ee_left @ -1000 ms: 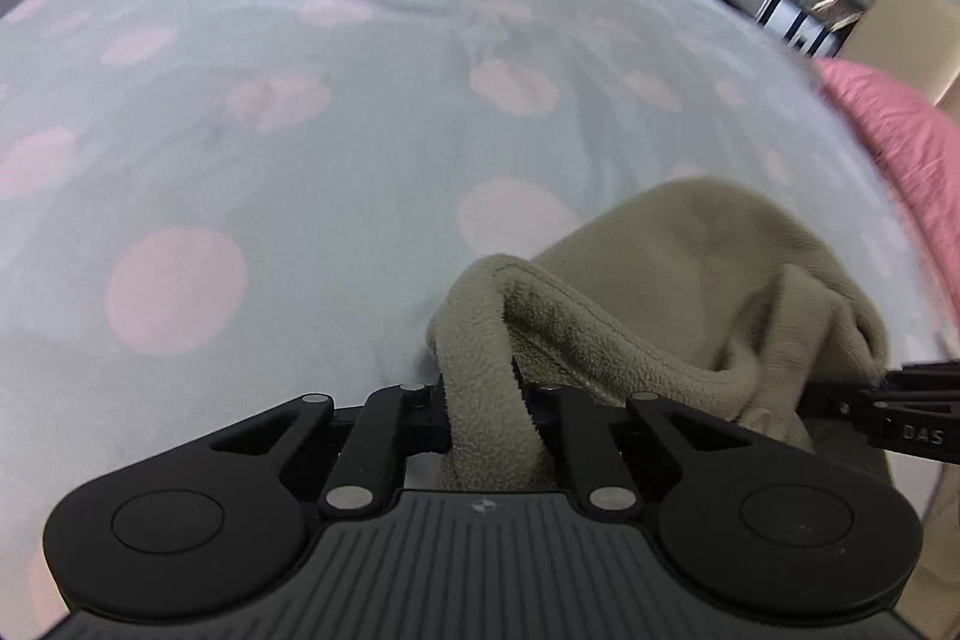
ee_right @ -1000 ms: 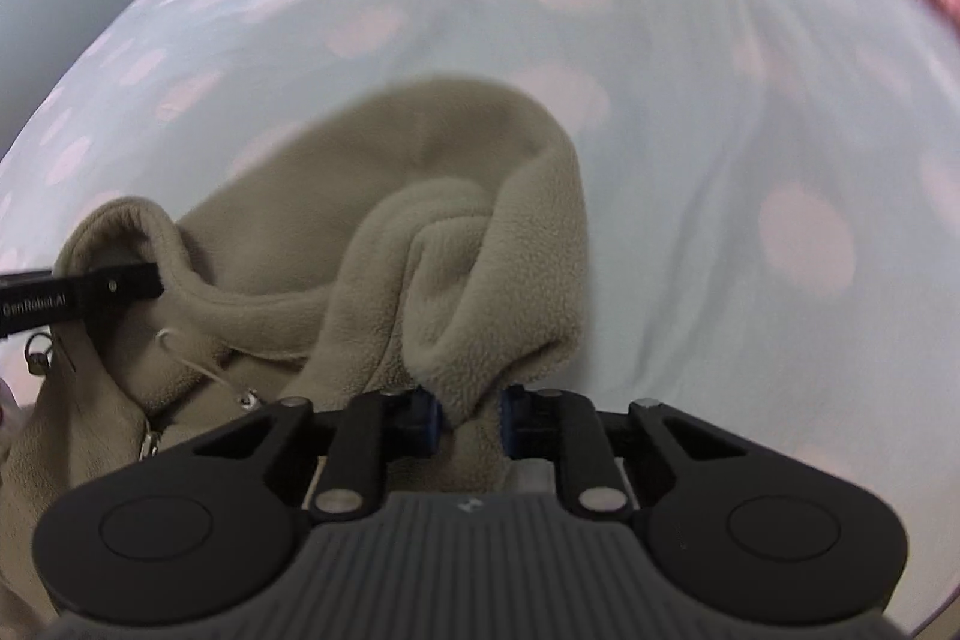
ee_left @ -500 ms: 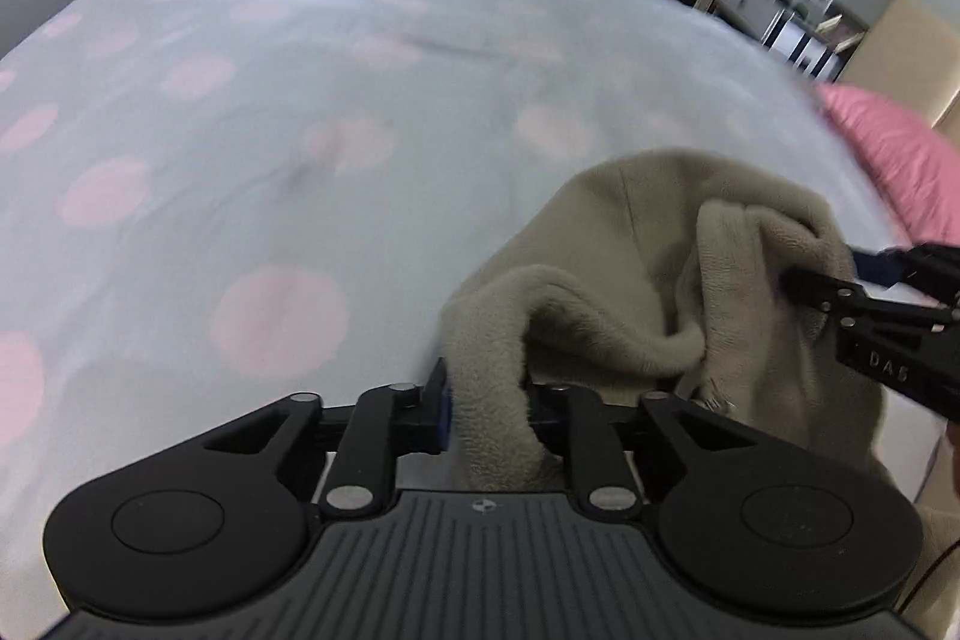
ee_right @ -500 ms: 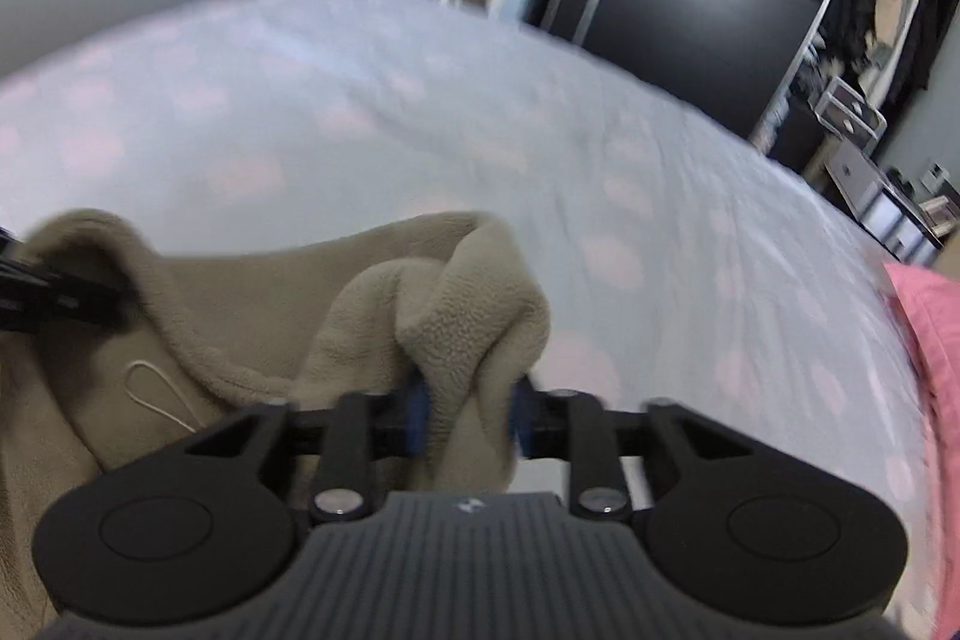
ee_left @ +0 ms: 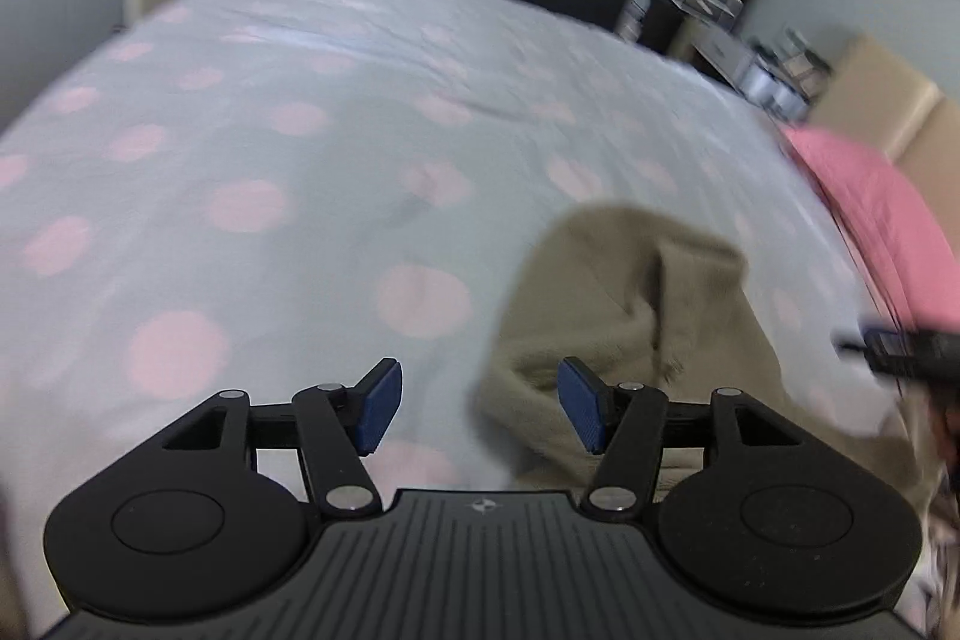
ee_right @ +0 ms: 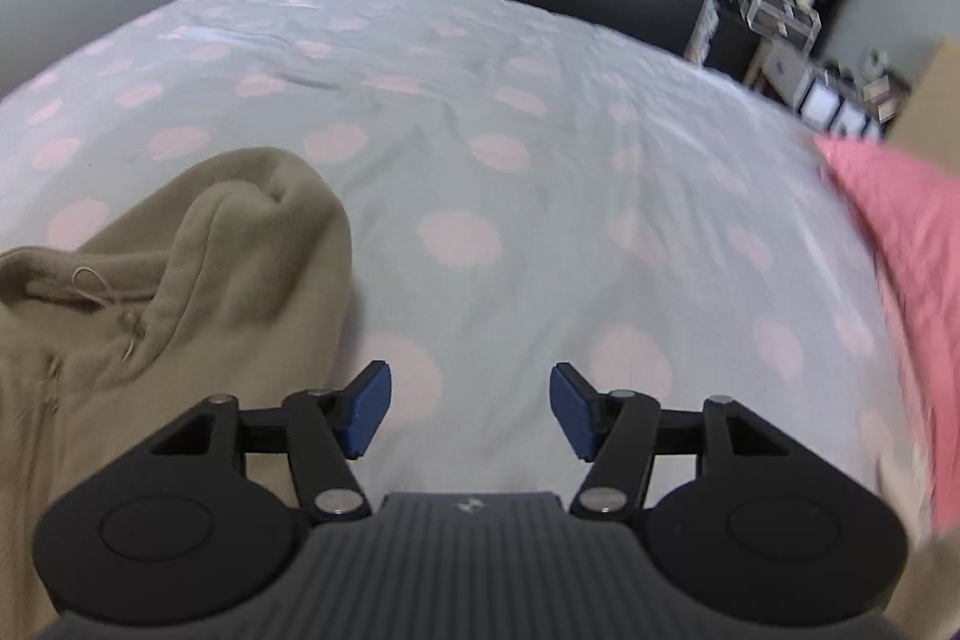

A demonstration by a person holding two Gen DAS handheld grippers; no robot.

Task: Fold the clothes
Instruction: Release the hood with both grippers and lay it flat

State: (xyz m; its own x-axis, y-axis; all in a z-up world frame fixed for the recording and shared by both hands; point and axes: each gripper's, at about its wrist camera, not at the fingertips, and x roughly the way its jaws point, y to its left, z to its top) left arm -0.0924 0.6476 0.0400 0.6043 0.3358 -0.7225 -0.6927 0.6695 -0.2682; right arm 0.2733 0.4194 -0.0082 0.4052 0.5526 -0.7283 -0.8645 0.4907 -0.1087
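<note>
Judging progress from how things lie: fold is barely begun. Left gripper (ee_left: pixel 477 409) has just been opening its jaws, now wide w/ blue pads (ee_left: pixel 378 406) clear of cloth; the tan fleece garment (ee_left: pixel 636 316) shows past the right pad but nothing sits between the pads, so no grip. Fleece lies in a rumpled heap on the grey bedspread w/ pink dots (ee_left: pixel 252 148), lower right in the left wrist view, lower left in the right wrist view, i.e. between the two grippers. Right gripper (ee_right: pixel 471 412) likewise has just been opening, jaws wide, only bedspread btwn them, fleece just beside its left finger. Collar or hood edge w/ a thin cord loop (ee_right: pixel 90 280) is bunched up, not flat. Pink fabric (ee_right: pixel 900 244) lies at the far right bed edge, apart from the fleece. Done, as far as I can tell: garment set down on bed, both grips released. Left: spread flat, sleeves in, fold body — prob. most of the job. Left view is blurred, so fine creases are unreadable.
</note>
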